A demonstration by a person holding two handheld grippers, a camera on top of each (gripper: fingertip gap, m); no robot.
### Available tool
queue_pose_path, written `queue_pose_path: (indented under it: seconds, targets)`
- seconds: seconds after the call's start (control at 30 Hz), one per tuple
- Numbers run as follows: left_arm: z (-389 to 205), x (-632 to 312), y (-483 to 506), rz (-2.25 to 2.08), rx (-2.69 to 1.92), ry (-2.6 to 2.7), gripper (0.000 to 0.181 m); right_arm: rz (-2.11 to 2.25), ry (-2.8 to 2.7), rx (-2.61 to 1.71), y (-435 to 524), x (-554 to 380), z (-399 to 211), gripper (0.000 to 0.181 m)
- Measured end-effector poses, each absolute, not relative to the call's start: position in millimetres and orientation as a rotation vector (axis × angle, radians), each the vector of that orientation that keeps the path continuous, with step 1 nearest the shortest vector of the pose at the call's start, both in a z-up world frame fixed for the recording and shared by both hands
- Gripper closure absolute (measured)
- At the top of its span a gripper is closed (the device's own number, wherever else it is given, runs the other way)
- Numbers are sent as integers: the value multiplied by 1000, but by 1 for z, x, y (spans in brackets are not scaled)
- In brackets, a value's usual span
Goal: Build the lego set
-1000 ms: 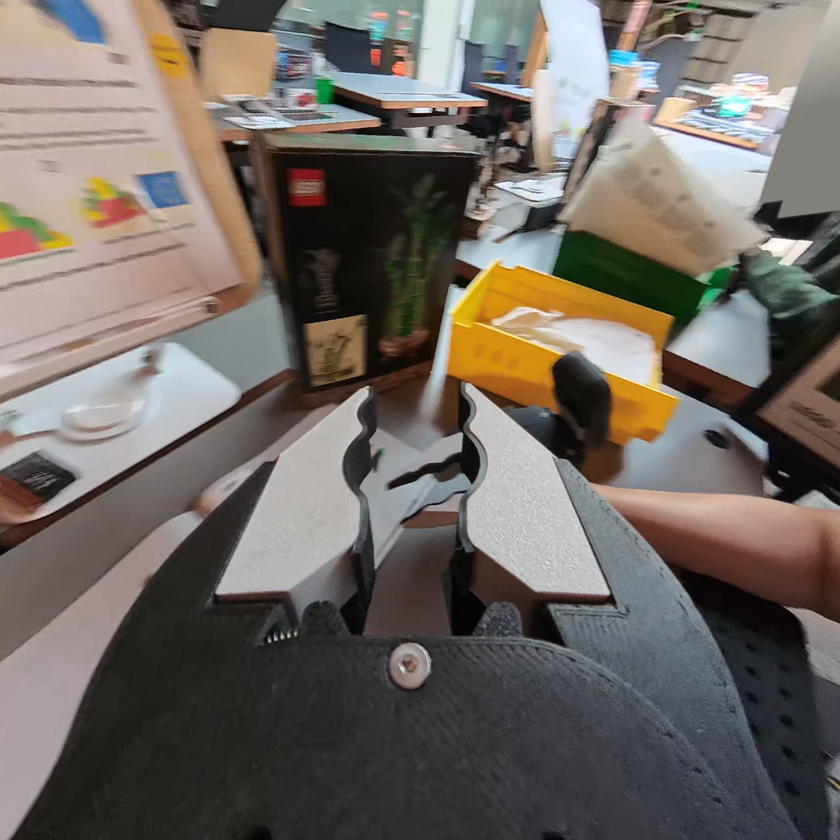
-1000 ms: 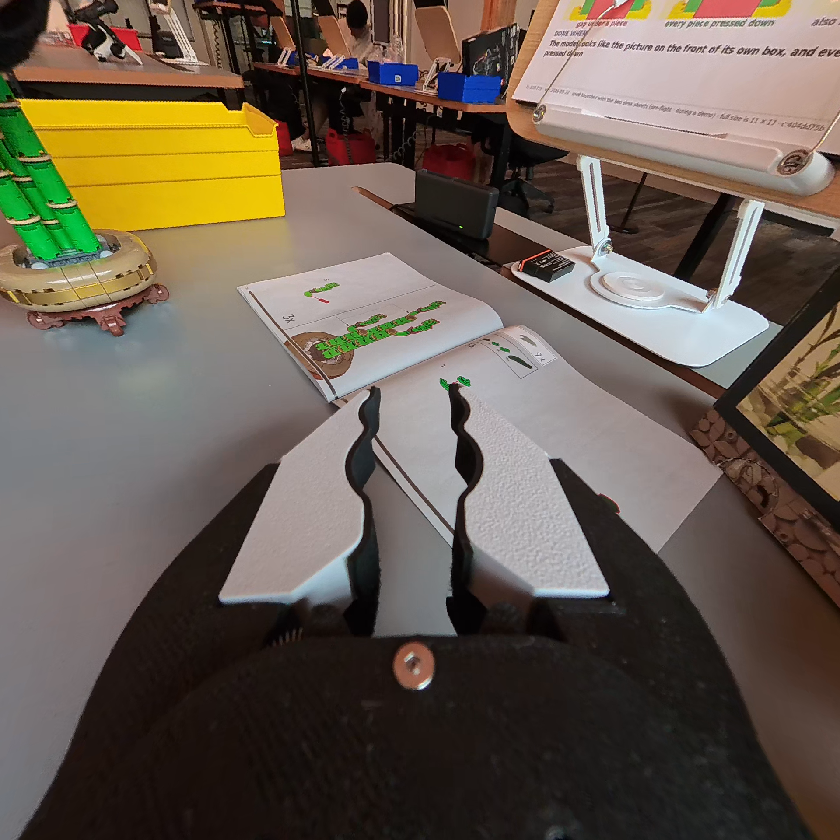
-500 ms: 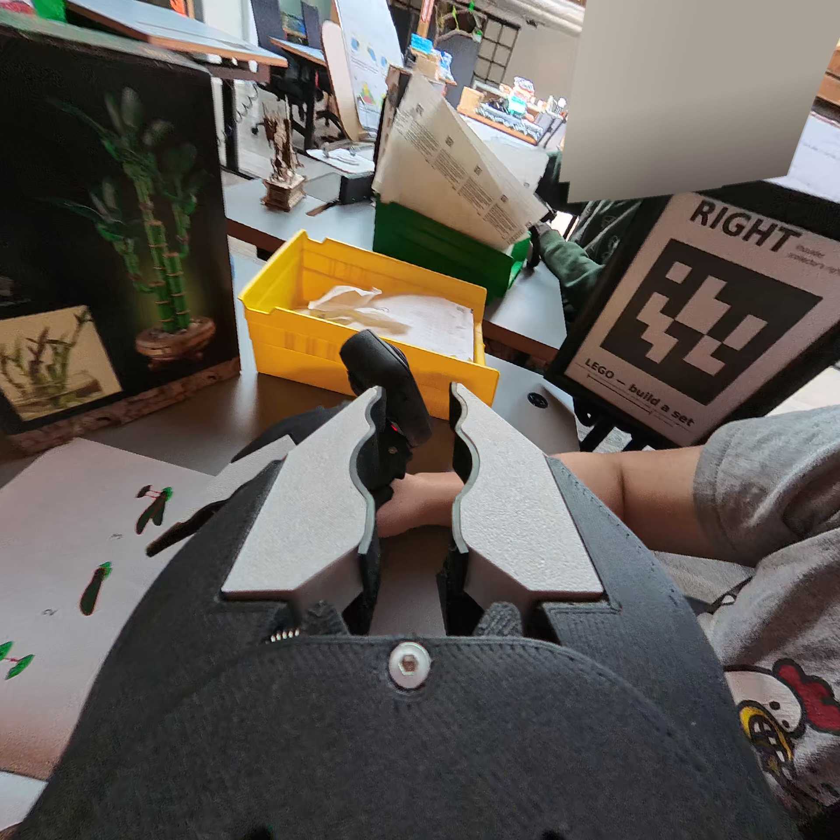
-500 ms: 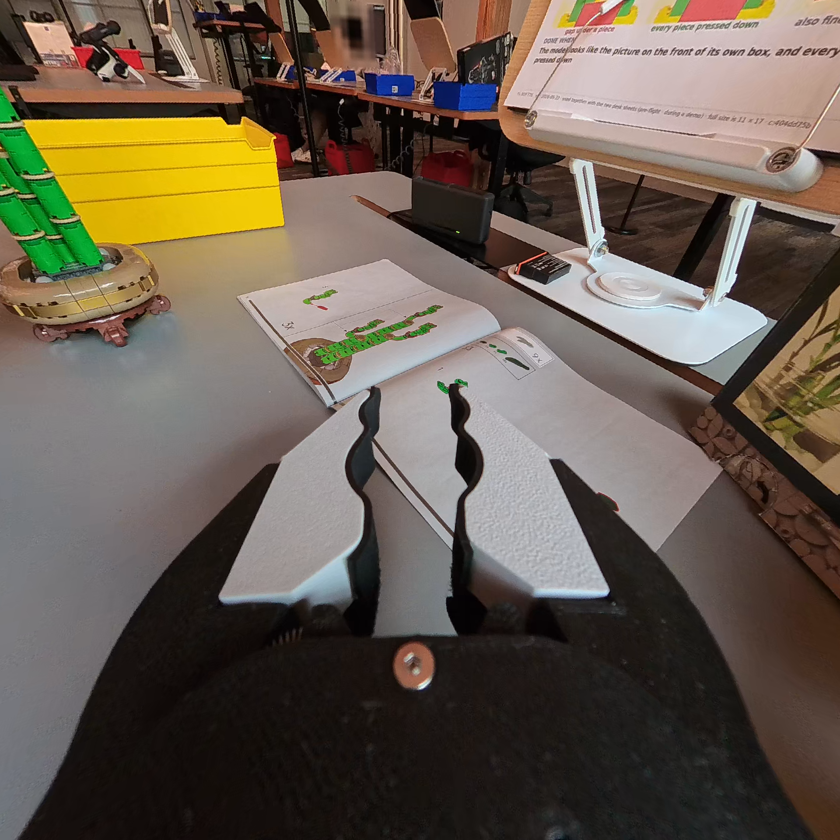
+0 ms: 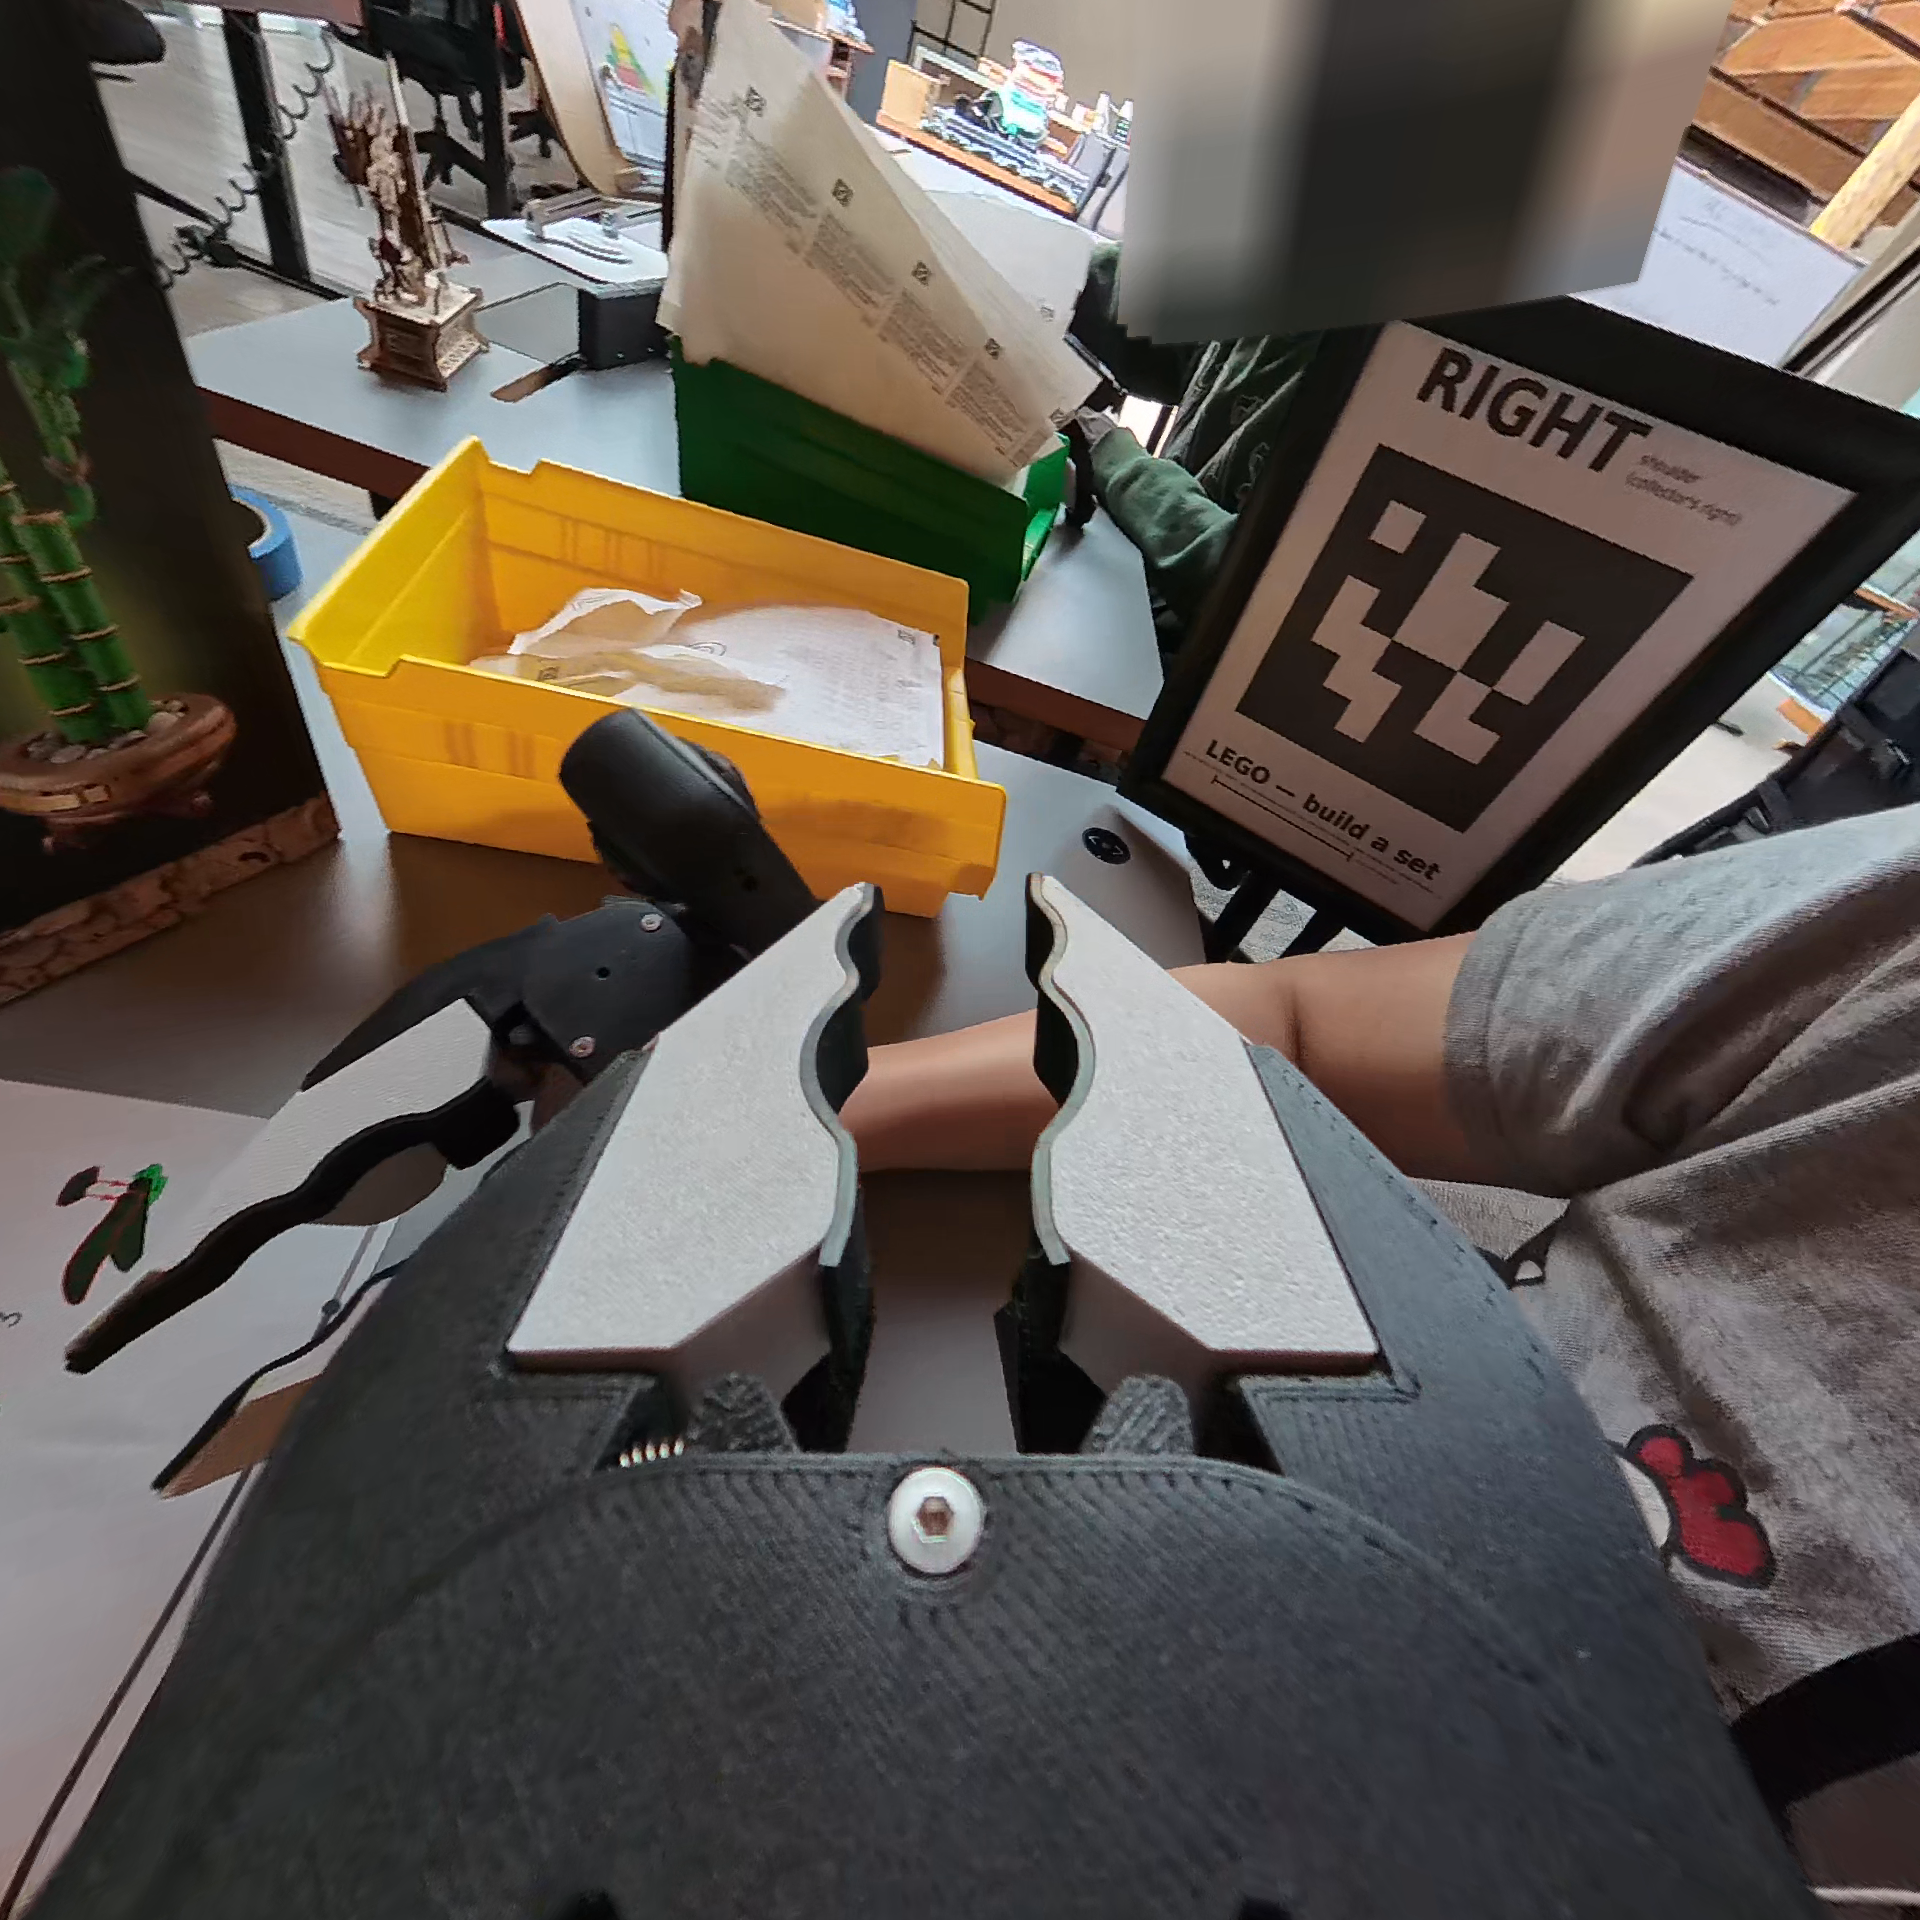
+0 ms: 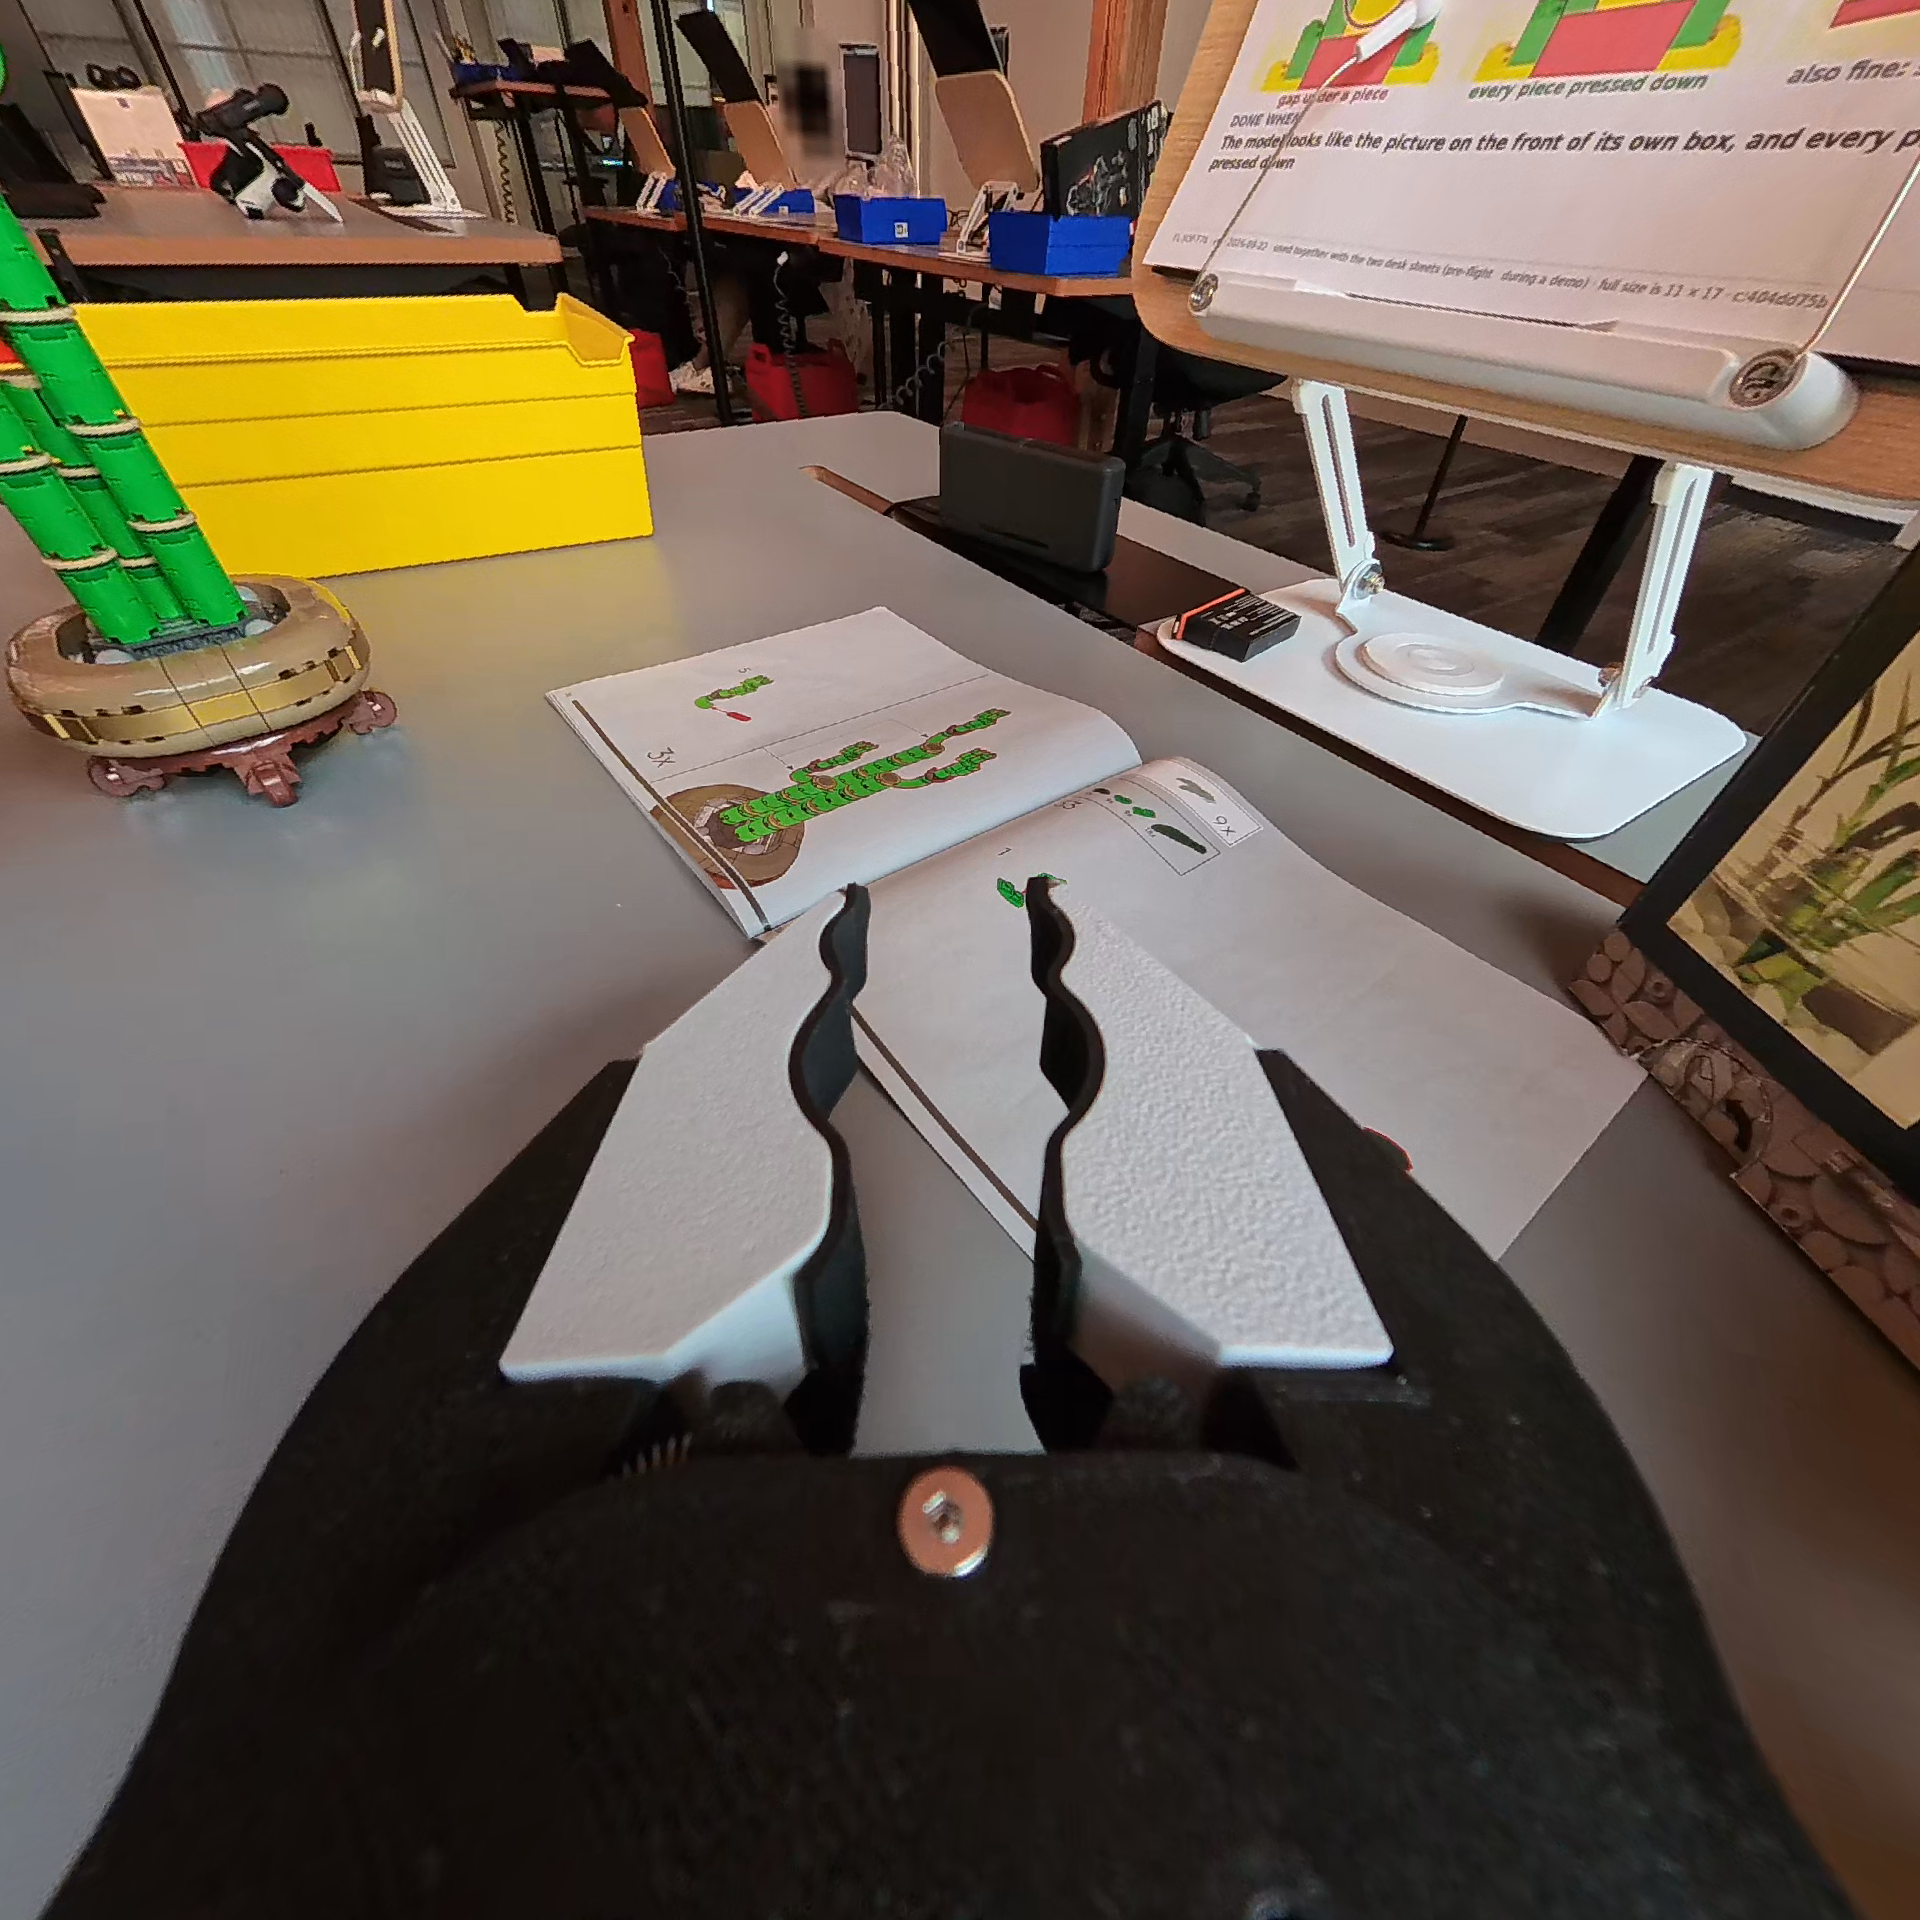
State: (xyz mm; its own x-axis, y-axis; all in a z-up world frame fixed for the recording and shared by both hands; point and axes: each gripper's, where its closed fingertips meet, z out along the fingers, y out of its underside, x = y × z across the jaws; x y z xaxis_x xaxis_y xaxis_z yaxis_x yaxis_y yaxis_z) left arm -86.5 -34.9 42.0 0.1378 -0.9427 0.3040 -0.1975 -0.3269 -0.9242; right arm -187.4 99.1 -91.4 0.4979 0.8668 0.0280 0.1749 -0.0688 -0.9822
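My right gripper (image 6: 945, 891) is open and empty, held low over the open instruction booklet (image 6: 883, 748) on the grey table. The partly built bamboo model (image 6: 125, 540), green stalks in a tan pot on a brown base, stands at the far left. My left gripper (image 5: 951, 902) is open and empty, held above the table and pointed at the person's forearm (image 5: 1143, 1060). The right gripper also shows in the left wrist view (image 5: 114, 1423), over the booklet (image 5: 94, 1538). No loose bricks are in view.
A yellow bin (image 5: 665, 821) holding paper bags sits ahead of the left gripper, with a green bin (image 5: 852, 488) of papers behind it. A framed marker sign (image 5: 1455, 623) stands to the right and the set's box (image 6: 1818, 935) nearby. Stacked yellow bins (image 6: 395, 436) and a white document stand (image 6: 1455, 707) are at the back. Across from one pair of fingers to the other is roughly 20 centimetres.
The left gripper has swung to the right, away from the document stand and box toward the yellow bin, the sign and the person's arm. The right gripper has barely moved. Both stay open.
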Motion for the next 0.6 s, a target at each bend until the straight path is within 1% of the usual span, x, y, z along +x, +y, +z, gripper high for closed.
queue_pose_path:
  seconds: [0.3,0.6]
  targets:
    - [52,-76,-69,-1321,-1597,1212,155,810,-825,-1556,106,-178,-83,151]
    - [51,-67,-95,-1416,-1575,1280,155,762,-820,-1570,109,-178,-86,151]
